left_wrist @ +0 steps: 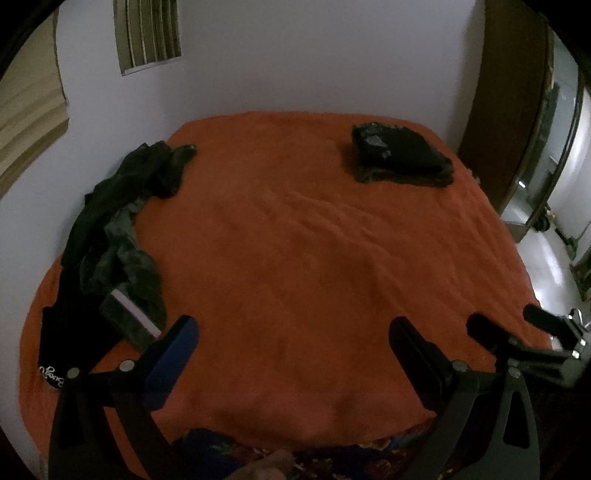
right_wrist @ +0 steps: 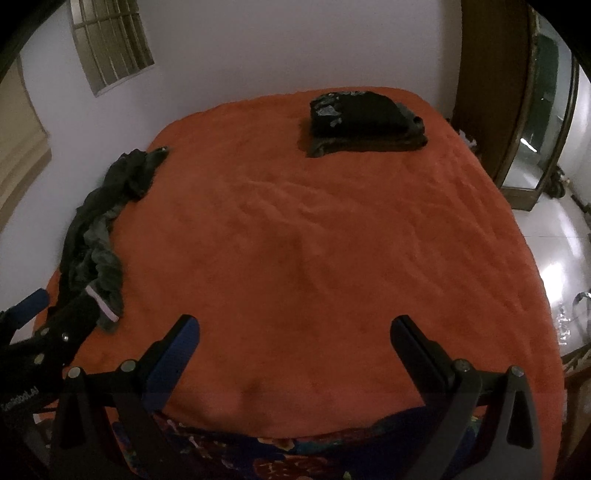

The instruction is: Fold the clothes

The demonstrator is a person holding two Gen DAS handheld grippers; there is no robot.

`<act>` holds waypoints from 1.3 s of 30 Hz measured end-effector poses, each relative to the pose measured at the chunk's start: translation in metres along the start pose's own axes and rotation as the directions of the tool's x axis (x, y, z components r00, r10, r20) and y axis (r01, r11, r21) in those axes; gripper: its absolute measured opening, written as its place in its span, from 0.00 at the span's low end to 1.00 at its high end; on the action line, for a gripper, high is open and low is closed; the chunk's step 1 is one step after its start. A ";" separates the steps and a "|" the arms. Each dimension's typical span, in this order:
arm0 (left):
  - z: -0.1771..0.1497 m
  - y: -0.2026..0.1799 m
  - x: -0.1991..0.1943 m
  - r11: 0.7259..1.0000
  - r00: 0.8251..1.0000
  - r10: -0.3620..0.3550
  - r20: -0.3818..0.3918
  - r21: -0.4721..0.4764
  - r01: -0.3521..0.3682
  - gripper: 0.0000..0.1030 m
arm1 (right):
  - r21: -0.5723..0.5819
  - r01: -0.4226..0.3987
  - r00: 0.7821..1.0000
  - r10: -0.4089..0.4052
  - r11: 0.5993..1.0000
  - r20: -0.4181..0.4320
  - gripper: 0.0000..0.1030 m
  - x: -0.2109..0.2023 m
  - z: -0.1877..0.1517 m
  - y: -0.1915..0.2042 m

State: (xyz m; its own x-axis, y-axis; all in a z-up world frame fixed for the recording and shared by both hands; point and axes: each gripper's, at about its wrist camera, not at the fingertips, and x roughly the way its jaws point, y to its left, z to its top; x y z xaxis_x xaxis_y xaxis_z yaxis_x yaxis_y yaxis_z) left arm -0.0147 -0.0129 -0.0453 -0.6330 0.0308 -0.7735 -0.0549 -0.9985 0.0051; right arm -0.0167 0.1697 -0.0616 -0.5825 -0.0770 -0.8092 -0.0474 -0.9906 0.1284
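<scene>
Above the orange bed [left_wrist: 295, 240], both grippers [left_wrist: 293, 328] [right_wrist: 294, 328] hover agape.

An orange blanket [left_wrist: 295, 258] covered the bed, lightly rippled across its middle. Under its near edge showed a dark blue sheet with a bright floral print [right_wrist: 280, 450]. A pale wall [left_wrist: 295, 55] rose behind the bed, with a barred window [left_wrist: 149, 33] set high at its left. At the right stood a dark wooden wardrobe [left_wrist: 513, 92] with a mirrored door [right_wrist: 546, 99], beside a glossy white floor [right_wrist: 554, 258].
</scene>
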 end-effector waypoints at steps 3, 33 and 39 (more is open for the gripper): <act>-0.001 0.003 -0.001 1.000 1.000 -0.010 -0.009 0.003 0.010 1.00 | 0.012 -0.015 1.000 0.015 1.000 0.006 1.00 -0.003 0.003 -0.003; -0.006 0.012 0.013 1.000 0.997 0.001 -0.077 -0.008 -0.001 1.00 | -0.059 -0.019 1.000 0.018 0.998 -0.025 1.00 0.008 0.002 0.012; -0.006 0.011 0.014 1.000 0.997 0.003 -0.084 -0.009 -0.004 1.00 | -0.061 -0.025 0.999 0.024 0.998 -0.027 1.00 0.009 0.003 0.011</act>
State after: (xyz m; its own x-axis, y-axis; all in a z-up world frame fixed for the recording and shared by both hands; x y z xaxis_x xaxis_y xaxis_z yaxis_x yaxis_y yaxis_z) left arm -0.0199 -0.0238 -0.0598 -0.5665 0.0242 -0.8237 -0.0459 -0.9989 0.0023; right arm -0.0252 0.1585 -0.0658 -0.5610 -0.1035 -0.8213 0.0173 -0.9934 0.1134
